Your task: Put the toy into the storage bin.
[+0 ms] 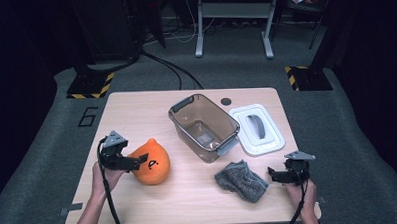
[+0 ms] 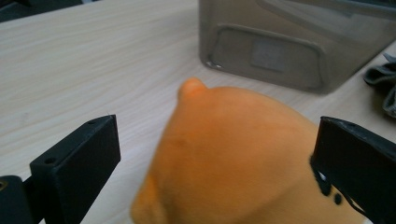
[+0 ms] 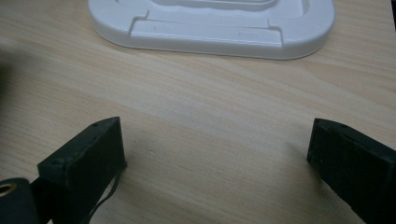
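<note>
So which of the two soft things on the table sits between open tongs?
The orange plush toy, between the left tongs; the grey knitted cloth lies beside the right tongs, outside them.

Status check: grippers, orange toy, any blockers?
Left hand-held gripper open, straddling orange plush toy. Right hand-held gripper open over bare table. Nothing blocking.

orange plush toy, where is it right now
In the high view the orange plush toy lies on the table's near-left part, left of the clear bin, between the open jaws of the left gripper.
</note>
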A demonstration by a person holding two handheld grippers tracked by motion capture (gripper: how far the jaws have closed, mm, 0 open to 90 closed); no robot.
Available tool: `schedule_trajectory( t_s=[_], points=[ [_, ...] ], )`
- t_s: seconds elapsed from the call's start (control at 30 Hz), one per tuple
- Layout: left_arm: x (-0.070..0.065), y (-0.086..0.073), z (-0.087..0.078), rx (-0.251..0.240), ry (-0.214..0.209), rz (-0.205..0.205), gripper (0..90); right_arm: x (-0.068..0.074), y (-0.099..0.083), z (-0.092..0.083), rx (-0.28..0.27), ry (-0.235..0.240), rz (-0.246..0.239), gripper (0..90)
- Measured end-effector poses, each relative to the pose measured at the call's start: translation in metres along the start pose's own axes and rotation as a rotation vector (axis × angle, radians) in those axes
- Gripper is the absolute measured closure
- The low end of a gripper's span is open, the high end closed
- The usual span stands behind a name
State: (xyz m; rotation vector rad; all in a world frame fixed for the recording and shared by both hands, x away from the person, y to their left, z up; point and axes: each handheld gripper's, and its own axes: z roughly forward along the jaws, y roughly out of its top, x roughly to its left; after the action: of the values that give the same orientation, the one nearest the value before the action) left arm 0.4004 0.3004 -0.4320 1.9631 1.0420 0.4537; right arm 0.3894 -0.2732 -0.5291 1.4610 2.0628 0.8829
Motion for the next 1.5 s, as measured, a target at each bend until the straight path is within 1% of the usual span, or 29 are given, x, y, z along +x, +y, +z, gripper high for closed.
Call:
schedule_trajectory(
  t_s=[0.13, 0.23, 0.27, 0.3, 0.33, 0.4, 0.43, 0.5, 0.53, 0.57, 0.6, 0.63, 0.7, 0.73, 0.77, 0.87, 0.93, 1.0, 1.1, 1.13, 1.17, 1.2, 1.23, 1.3, 1.33, 1.4, 1.43, 1.47, 1.5],
  points=[
    [-0.006, -0.003, 0.004, 0.017, -0.016, 0.014, 0.7, 0.0, 0.0, 0.0, 0.0, 0.0, 0.0, 3.0],
    [-0.009, -0.004, 0.007, 0.027, -0.028, 0.014, 0.5, 0.0, 0.0, 0.0, 0.0, -0.001, -0.001, 3.1],
    [-0.009, -0.004, 0.008, 0.039, -0.036, 0.013, 0.5, 0.0, 0.0, 0.0, -0.001, -0.001, -0.001, 3.0],
    [-0.01, -0.004, 0.01, 0.042, -0.035, 0.016, 0.5, 0.0, 0.0, 0.0, -0.001, -0.001, -0.001, 3.0],
    [-0.012, -0.006, 0.012, 0.06, -0.052, 0.017, 2.5, 0.0, 0.0, 0.0, 0.0, -0.001, -0.001, 3.1],
    [-0.013, -0.007, 0.015, 0.065, -0.057, 0.021, 3.8, 0.0, 0.0, 0.0, 0.0, -0.001, -0.001, 3.1],
    [-0.013, -0.008, 0.017, 0.077, -0.07, 0.024, 4.3, 0.0, 0.0, 0.0, 0.0, -0.001, -0.001, 3.1],
    [-0.014, -0.011, 0.019, 0.07, -0.061, 0.018, 7.7, 0.0, 0.0, 0.0, -0.001, -0.001, -0.001, 3.0],
    [-0.014, -0.013, 0.021, 0.082, -0.076, 0.021, 10.1, 0.0, 0.0, 0.0, -0.001, -0.002, -0.002, 3.0],
    [-0.014, -0.013, 0.021, 0.082, -0.076, 0.021, 13.0, 0.0, 0.0, 0.0, -0.001, -0.002, -0.002, 3.0],
    [-0.014, -0.016, 0.024, 0.102, -0.064, 0.028, 15.6, 0.0, 0.0, 0.0, -0.001, -0.002, -0.002, 3.0],
    [-0.014, -0.016, 0.024, 0.102, -0.064, 0.028, 17.9, 0.0, 0.0, 0.0, -0.001, -0.002, -0.002, 3.0],
    [-0.014, -0.018, 0.025, 0.105, -0.063, 0.019, 25.6, 0.0, 0.0, 0.0, 0.0, -0.002, -0.001, 3.1],
    [-0.015, -0.019, 0.026, 0.112, -0.06, 0.025, 25.6, 0.0, 0.0, 0.0, 0.0, -0.001, -0.001, 3.1],
    [-0.016, -0.019, 0.026, 0.117, -0.058, 0.033, 32.1, 0.0, 0.0, 0.0, 0.0, -0.001, -0.001, 3.0],
    [-0.017, -0.021, 0.025, 0.125, -0.05, 0.042, 43.6, 0.0, 0.0, 0.0, 0.0, -0.001, 0.0, 3.1],
    [-0.016, -0.022, 0.025, 0.117, -0.048, 0.027, 49.7, 0.0, 0.0, 0.0, 0.0, -0.001, 0.001, 3.0],
    [-0.016, -0.021, 0.024, 0.113, -0.039, 0.021, 55.1, 0.0, 0.0, 0.0, 0.0, -0.001, 0.001, 3.0],
    [-0.019, -0.02, 0.023, 0.104, -0.031, 0.022, 58.8, 0.0, 0.0, 0.0, 0.0, -0.001, 0.001, 3.1],
    [-0.02, -0.019, 0.022, 0.104, -0.024, 0.032, 58.8, 0.0, 0.0, 0.0, 0.001, -0.001, 0.004, 3.0],
    [-0.021, -0.018, 0.022, 0.091, -0.019, 0.034, 59.9, 0.0, 0.0, 0.0, 0.002, 0.001, 0.0, 3.1],
    [-0.021, -0.017, 0.021, 0.096, -0.021, 0.031, 60.4, 0.0, 0.0, 0.0, 0.003, 0.001, 0.0, 3.0],
    [-0.02, -0.015, 0.019, 0.095, -0.021, 0.035, 60.8, 0.0, 0.0, 0.0, 0.003, 0.002, 0.0, 3.0],
    [-0.02, -0.013, 0.018, 0.083, -0.017, 0.025, 61.6, 0.0, 0.0, 0.0, 0.003, 0.002, 0.0, 3.0],
    [-0.02, -0.012, 0.017, 0.09, -0.016, 0.035, 61.8, 0.0, 0.0, 0.0, 0.003, 0.002, 0.0, 3.0],
    [-0.02, -0.01, 0.016, 0.08, -0.001, 0.036, 61.9, 0.0, 0.0, 0.0, 0.003, 0.002, 0.0, 3.0],
    [-0.02, -0.009, 0.015, 0.091, -0.003, 0.047, 61.9, 0.0, 0.0, 0.0, 0.003, 0.002, 0.0, 3.1],
    [-0.019, -0.006, 0.014, 0.076, 0.002, 0.041, 61.9, 0.0, 0.0, 0.0, 0.003, 0.002, 0.0, 3.0],
    [-0.019, -0.006, 0.014, 0.076, 0.002, 0.041, 61.9, 0.0, 0.0, 0.0, 0.003, 0.002, 0.0, 3.0]
  ],
)
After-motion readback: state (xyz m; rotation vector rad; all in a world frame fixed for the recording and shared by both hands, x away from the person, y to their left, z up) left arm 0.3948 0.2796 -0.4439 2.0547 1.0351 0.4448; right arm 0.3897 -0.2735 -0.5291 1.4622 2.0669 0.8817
